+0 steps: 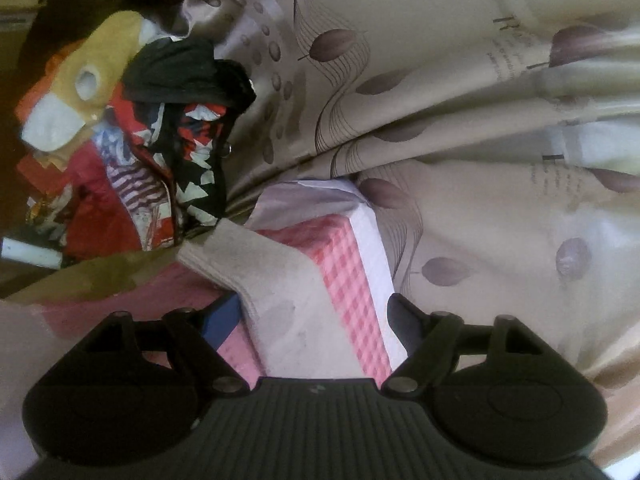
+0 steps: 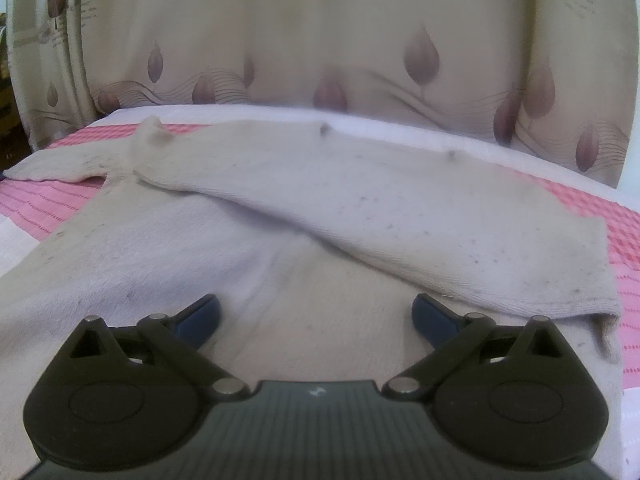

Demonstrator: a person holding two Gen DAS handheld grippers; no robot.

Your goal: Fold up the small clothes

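A leaf-printed beige curtain [image 2: 320, 40] hangs behind a pink checked cloth [image 2: 628, 240] covering the work surface, and a heap of coloured clothes [image 1: 132, 152] sits off at ten o'clock in my left view. The small cream sweater [image 2: 280, 240] lies flat on the cloth, one sleeve [image 2: 440, 220] folded across its body toward four o'clock. I judge it light, soft and limp, likely to sag, so I would pinch it at a hem or cuff edge. My right gripper [image 2: 316, 314] hovers low over the sweater's body, jaws spread wide, holding nothing. My left gripper [image 1: 312, 316] is likewise wide apart over a sweater edge, empty; whether it touches the knit, I cannot tell.
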